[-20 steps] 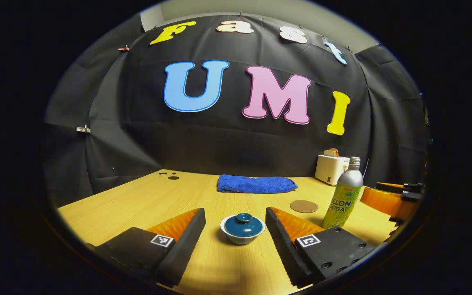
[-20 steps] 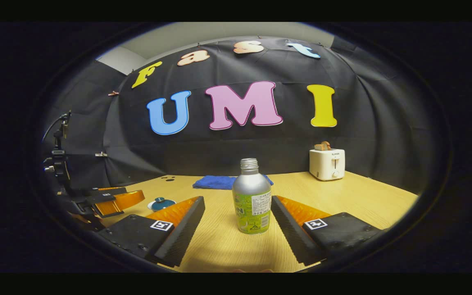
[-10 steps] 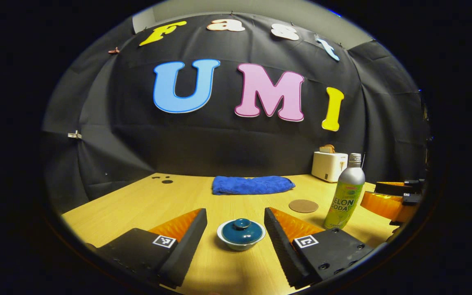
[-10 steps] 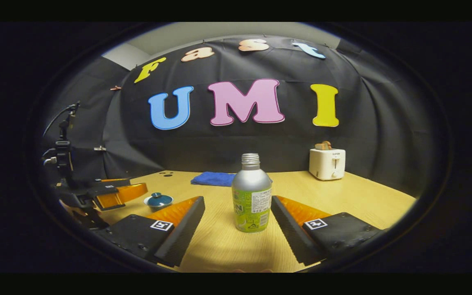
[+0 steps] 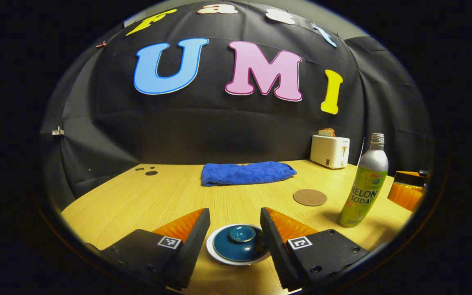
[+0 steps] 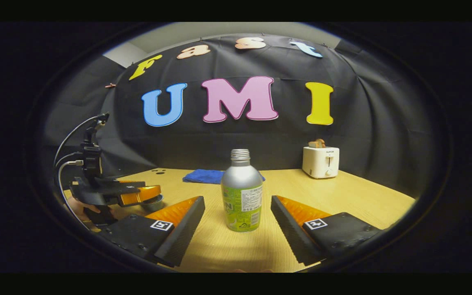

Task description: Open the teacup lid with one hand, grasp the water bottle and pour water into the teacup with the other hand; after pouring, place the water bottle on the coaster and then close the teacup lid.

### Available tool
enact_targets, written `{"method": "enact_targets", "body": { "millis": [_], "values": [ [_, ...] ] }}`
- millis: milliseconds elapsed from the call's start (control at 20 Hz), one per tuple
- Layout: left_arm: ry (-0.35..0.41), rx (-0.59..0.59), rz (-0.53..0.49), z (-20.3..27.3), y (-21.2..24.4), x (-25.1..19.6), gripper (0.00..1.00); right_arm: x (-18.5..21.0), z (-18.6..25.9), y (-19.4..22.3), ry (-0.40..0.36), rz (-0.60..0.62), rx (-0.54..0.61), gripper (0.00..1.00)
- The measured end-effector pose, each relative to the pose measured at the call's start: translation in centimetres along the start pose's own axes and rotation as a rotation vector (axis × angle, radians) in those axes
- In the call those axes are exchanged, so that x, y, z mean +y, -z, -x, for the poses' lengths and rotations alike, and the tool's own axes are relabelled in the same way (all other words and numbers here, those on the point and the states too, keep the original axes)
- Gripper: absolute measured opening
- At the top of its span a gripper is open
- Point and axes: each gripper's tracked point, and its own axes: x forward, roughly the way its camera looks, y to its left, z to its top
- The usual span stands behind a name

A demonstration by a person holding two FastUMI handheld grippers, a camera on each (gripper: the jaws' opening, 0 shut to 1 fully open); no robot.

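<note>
Here the left hand-held gripper (image 5: pixel 235 233) hangs low over the wooden desk (image 5: pixel 170 196) with its fingers spread wide on either side of the teacup (image 5: pixel 238 246). The cup's dark blue lid (image 5: pixel 239 242) sits in place, knob up, and neither finger touches it; the cup lies in the gap between them, close to both. In the right gripper view the same gripper (image 6: pixel 137 196) appears at the left, held in a person's hand (image 6: pixel 81 208), and it hides most of the teacup (image 6: pixel 154 202) beneath it.

The right hand-held gripper (image 6: pixel 237 215) is likewise wide open and holds nothing. The water bottle (image 6: pixel 241 191) stands upright on the desk between and just beyond its fingertips, clear of both, its mouth uncapped. In the left gripper view the bottle (image 5: pixel 363 186) stands to the right, with the round brown coaster (image 5: pixel 310 197) lying bare just to its left, apart from it.

Farther back, a folded blue towel (image 5: pixel 246 172) lies near the wall, and a white toaster (image 5: pixel 329 150) with bread in its slot stands at the rear right corner.
</note>
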Motion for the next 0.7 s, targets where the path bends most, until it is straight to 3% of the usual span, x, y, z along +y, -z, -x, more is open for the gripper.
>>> {"method": "enact_targets", "body": {
  "millis": [150,250,400,500,700],
  "values": [
    [0.002,0.046,-0.033,-0.6,0.7,-0.5,0.77,-0.3,-0.8,0.2,0.000,-0.014,0.010,1.00],
    [-0.010,0.079,-0.048,-0.8,1.2,-0.5,0.69,-0.7,-1.3,0.4,0.001,-0.012,0.017,1.00],
    [-0.026,0.109,-0.067,-1.0,1.5,-0.4,0.47,-0.6,-1.9,0.7,-0.011,-0.017,0.027,1.00],
    [-0.035,0.103,-0.073,-0.9,1.3,-0.5,0.40,-0.6,-2.4,0.7,-0.019,-0.020,0.031,1.00],
    [-0.048,0.050,-0.047,-0.8,0.4,-0.4,0.34,-0.7,-3.1,1.2,-0.026,-0.018,0.039,1.00]
  ]
}}
